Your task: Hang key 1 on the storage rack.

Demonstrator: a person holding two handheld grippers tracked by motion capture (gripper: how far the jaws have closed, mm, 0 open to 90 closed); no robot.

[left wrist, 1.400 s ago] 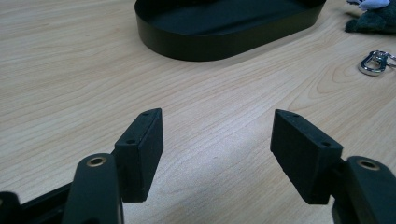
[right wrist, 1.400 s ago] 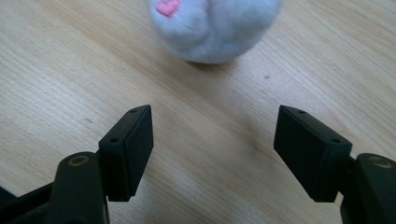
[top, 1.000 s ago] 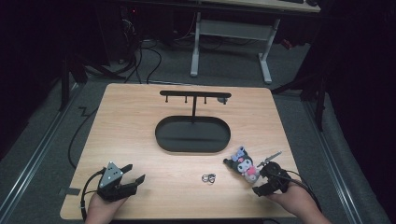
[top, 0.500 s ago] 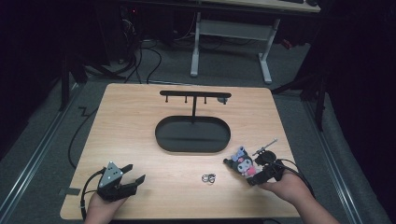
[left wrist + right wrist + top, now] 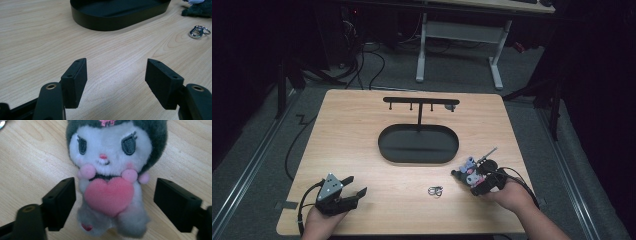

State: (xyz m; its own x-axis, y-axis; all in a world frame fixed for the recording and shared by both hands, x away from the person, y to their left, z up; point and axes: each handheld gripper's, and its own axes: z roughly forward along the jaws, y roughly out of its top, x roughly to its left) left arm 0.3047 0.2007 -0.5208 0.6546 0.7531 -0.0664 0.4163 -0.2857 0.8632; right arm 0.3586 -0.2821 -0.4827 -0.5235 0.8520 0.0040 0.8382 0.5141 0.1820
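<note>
A: Right tongs (image 5: 113, 202) are down at the small grey-and-white plush doll with a pink heart (image 5: 111, 180), lying face up on the light wooden table (image 5: 362, 125) near its right front corner. The jaws have just been narrowing a touch, yet they stand spread, doll's body between them, pads clear of it.

B: And the left tongs (image 5: 116, 77)?

A: Spread wide over bare wood, facing the black oval tray (image 5: 117, 15), silver key ring (image 5: 198, 31) off to one side.
</note>
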